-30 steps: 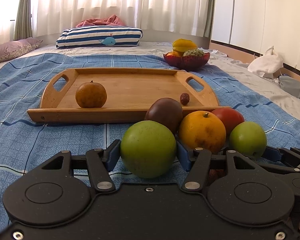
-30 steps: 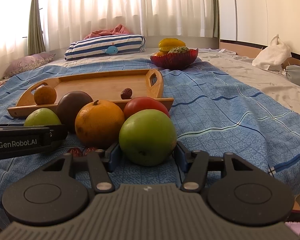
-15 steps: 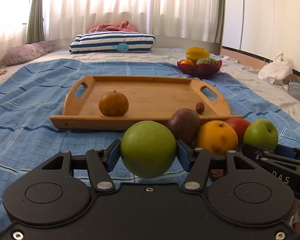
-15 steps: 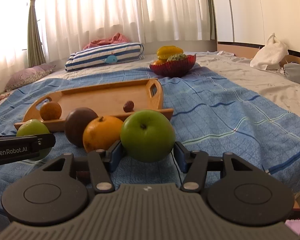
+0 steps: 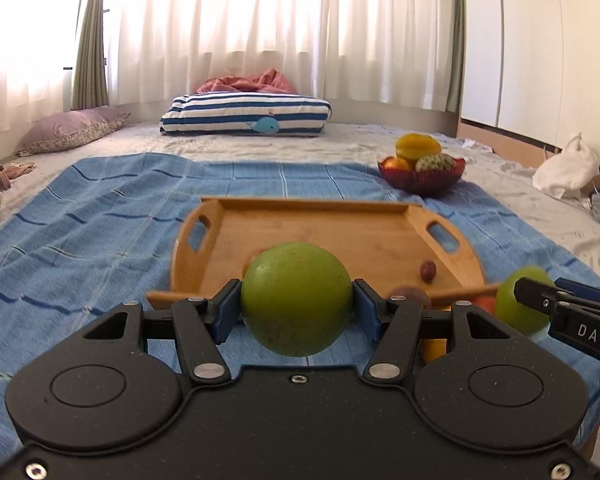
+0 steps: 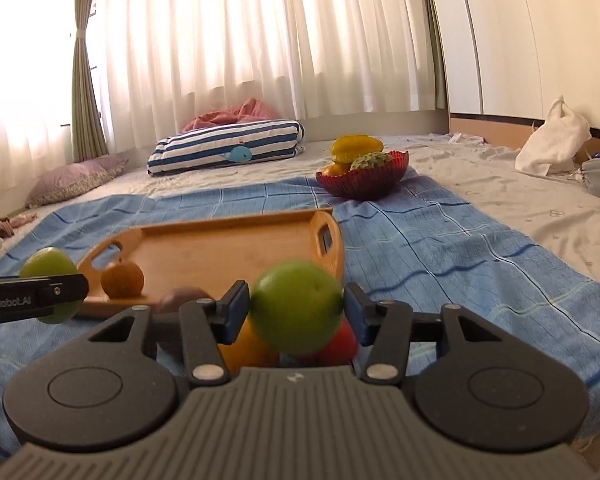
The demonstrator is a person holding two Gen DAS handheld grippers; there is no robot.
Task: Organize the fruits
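My left gripper [image 5: 296,310] is shut on a green apple [image 5: 296,298], held above the blue blanket in front of the wooden tray [image 5: 340,236]. My right gripper [image 6: 296,312] is shut on a second green apple [image 6: 296,304], also lifted. The tray holds a small dark red fruit [image 5: 428,270] and a round brown fruit [image 6: 122,279]. Below my right gripper lie an orange [image 6: 244,344], a red tomato [image 6: 340,340] and a dark purple fruit [image 6: 180,296] on the blanket. Each gripper shows in the other's view, the right one [image 5: 540,304], the left one [image 6: 56,292].
A red bowl [image 6: 362,184] with a yellow starfruit and other fruit stands behind the tray to the right. A striped pillow [image 5: 244,120] and a purple cushion [image 5: 68,132] lie at the back. A white bag [image 6: 552,144] sits far right.
Both grippers have risen off the blanket, each carrying its green apple. The tray and the fruits on the blanket now sit lower in both views.
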